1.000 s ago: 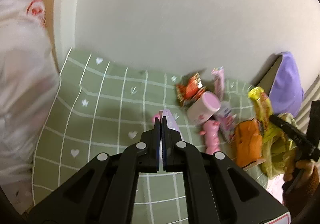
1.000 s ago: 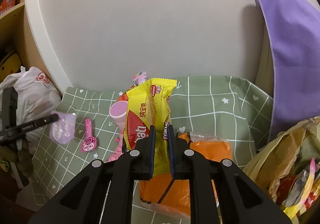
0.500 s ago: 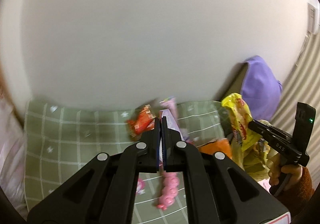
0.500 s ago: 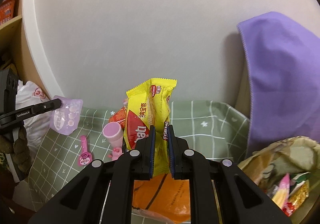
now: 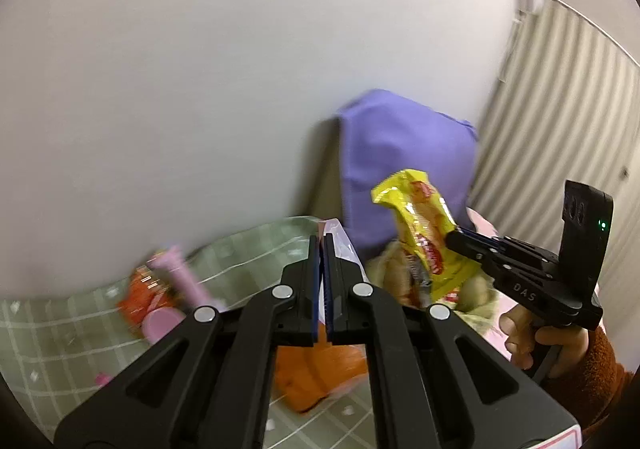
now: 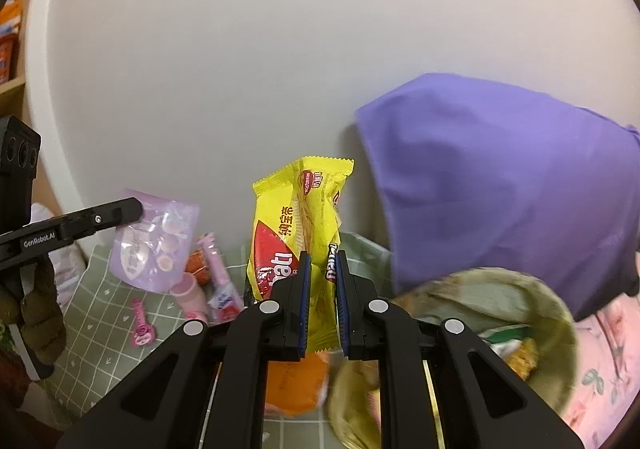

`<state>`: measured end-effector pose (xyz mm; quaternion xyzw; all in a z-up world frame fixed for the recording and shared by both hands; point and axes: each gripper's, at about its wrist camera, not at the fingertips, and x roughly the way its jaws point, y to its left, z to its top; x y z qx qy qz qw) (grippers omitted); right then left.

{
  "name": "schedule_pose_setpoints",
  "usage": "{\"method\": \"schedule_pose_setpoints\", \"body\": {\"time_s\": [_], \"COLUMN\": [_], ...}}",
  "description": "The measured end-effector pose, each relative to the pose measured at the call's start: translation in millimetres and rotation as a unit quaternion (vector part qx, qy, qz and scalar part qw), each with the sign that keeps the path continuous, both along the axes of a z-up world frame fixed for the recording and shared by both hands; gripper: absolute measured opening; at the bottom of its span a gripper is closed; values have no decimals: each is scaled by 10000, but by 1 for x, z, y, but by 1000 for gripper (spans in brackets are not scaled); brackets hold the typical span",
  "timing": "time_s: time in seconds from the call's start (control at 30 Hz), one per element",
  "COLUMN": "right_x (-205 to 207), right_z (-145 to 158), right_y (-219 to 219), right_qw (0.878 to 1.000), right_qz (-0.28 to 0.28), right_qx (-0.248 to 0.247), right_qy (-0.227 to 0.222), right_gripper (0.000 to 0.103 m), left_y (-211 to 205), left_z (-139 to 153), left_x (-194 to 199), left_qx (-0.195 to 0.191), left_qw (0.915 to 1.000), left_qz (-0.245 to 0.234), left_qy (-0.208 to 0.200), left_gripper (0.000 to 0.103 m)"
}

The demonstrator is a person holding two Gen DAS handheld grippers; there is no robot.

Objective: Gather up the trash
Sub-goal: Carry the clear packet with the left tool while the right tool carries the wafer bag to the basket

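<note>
My right gripper [image 6: 322, 261] is shut on a yellow snack wrapper [image 6: 298, 217] and holds it upright, left of the open trash bag [image 6: 552, 313]. The wrapper also shows in the left wrist view [image 5: 420, 225] above the bag [image 5: 384, 269]. My left gripper [image 5: 323, 245] is shut on a pale purple sachet [image 5: 340, 245], seen edge-on; the right wrist view shows the sachet [image 6: 154, 245] held in the air above the green checked cloth [image 6: 104, 309].
On the cloth lie an orange bag [image 6: 296, 385], a pink cup [image 6: 188, 293], a pink stick pack [image 6: 216, 265], a red-orange wrapper [image 5: 138, 289] and a small pink toy [image 6: 142, 325]. A purple cloth [image 6: 500, 177] hangs at the right, by the wall.
Both grippers have swung right toward the trash bag with their items still held. The left one has also risen off the cloth.
</note>
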<state>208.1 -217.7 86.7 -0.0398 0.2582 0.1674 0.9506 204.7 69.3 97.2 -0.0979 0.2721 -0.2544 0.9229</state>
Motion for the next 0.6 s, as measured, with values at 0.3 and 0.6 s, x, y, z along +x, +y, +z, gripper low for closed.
{"method": "schedule_pose_setpoints", "body": {"time_s": [0.3,0.6], "right_x": [-39,-58], "right_z": [18,19], "right_y": [-41,-72], "right_qw": [9976,9925], "right_qz": [-634,-1202], "right_qx": [-85,-148], "right_qy": [-262,-173], "right_gripper": [13,13], "left_y": [-71,-108], "left_z": [5,5], "left_x": [8,11], "left_qx": [-21,52], "left_qw": [9968,9923], "left_qz": [-805,-1231], "left_qy": [-9,-89], "left_gripper": [2,2]}}
